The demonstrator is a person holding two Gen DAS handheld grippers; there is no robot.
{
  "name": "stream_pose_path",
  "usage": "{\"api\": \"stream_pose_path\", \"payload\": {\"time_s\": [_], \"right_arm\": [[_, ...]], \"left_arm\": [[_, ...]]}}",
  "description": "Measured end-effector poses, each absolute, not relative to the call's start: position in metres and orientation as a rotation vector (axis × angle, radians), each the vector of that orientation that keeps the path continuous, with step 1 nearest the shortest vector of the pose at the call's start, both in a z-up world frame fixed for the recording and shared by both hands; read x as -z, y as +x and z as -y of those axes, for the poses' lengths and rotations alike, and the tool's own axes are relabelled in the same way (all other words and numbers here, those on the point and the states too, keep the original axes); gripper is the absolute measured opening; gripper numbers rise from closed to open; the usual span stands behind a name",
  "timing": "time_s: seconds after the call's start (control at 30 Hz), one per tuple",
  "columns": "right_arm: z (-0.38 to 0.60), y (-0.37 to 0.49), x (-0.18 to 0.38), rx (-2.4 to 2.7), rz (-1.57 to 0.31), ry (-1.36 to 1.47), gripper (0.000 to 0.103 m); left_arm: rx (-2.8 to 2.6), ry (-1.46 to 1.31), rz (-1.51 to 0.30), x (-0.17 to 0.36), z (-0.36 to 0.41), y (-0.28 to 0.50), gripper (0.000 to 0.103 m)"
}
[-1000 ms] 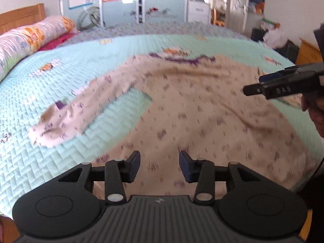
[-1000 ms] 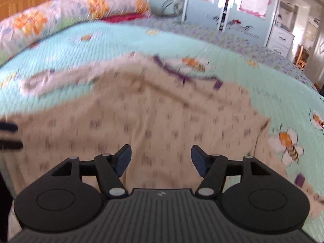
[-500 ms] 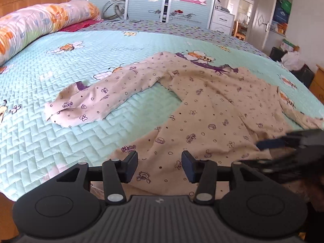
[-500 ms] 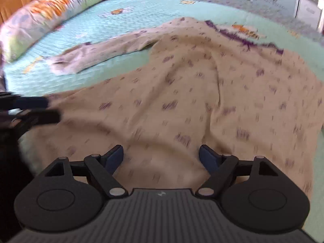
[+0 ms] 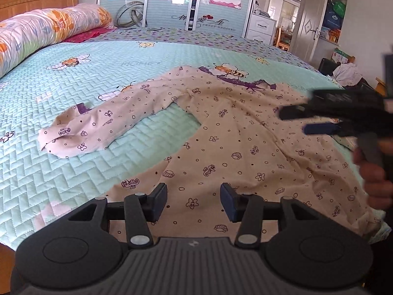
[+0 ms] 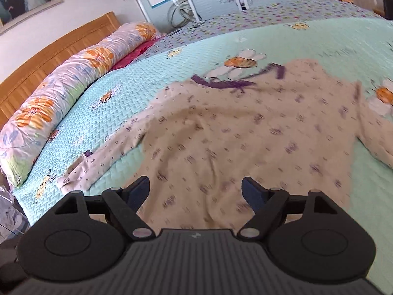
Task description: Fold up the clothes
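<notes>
Handling this garment will be easy on weight and hard on shape: the pyjama top (image 5: pixel 231 145) is thin printed cotton by the look of it, light, limp and quick to wrinkle, so judge that it will sag and drag wherever you lift it by one point only. It lies spread flat on the bed (image 5: pixel 73 172), over the quilted mint bedspread, collar with purple trim toward the far side, hem toward you, one sleeve (image 5: pixel 103 127) stretched out to the left and the other trailing off to the right in the right wrist view.

Your left gripper (image 5: pixel 194 201) hangs just above the hem with its jaws moderately apart and nothing between them; cloth shows through the gap but the pads do not press it. Your right gripper (image 6: pixel 195 191) has just been opening its jaws, which now stand wide and empty above the body of the top; in the left wrist view it appears at the right edge, over the right side of the shirt, with your hand (image 5: pixel 375 179) below it.

Take hold at edges and seams, where the fabric is doubled: the cuff or shoulder seam for a sleeve, the hem corners for the body. Pinch low so you catch the cloth and not the bedspread beneath, which looks likely to bunch.
</notes>
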State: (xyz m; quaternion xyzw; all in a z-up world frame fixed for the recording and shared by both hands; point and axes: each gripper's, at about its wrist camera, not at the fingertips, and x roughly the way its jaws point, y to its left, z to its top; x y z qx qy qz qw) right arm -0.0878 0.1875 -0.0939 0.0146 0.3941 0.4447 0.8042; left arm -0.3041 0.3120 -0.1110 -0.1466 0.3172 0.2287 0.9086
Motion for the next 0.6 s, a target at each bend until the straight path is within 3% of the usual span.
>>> {"api": "stream_pose_path", "payload": {"time_s": [0.3, 0.4, 0.47, 0.5, 0.57, 0.6], "right_arm": [[-0.319, -0.115, 0.091, -1.047, -0.713, -0.271, 0.080], [-0.360, -0.111, 0.111, -0.992, -0.704, -0.442, 0.067], [-0.376, -0.103, 0.128, -0.937, -0.720, -0.515, 0.045], [-0.380, -0.100, 0.132, -0.928, -0.719, -0.520, 0.044], [-0.390, -0.100, 0.131, -0.921, -0.712, -0.510, 0.000], [-0.398, -0.103, 0.124, -0.925, -0.705, -0.493, 0.000]], "left_arm": [[-0.439, -0.365, -0.652, 0.118, -0.318, -0.311, 0.051], [-0.423, -0.392, -0.642, 0.121, -0.321, -0.315, 0.051], [-0.412, -0.415, -0.639, 0.124, -0.324, -0.318, 0.052], [-0.406, -0.427, -0.638, 0.126, -0.326, -0.320, 0.052], [-0.396, -0.454, -0.641, 0.129, -0.330, -0.323, 0.052], [-0.393, -0.468, -0.640, 0.131, -0.332, -0.324, 0.052]]}}
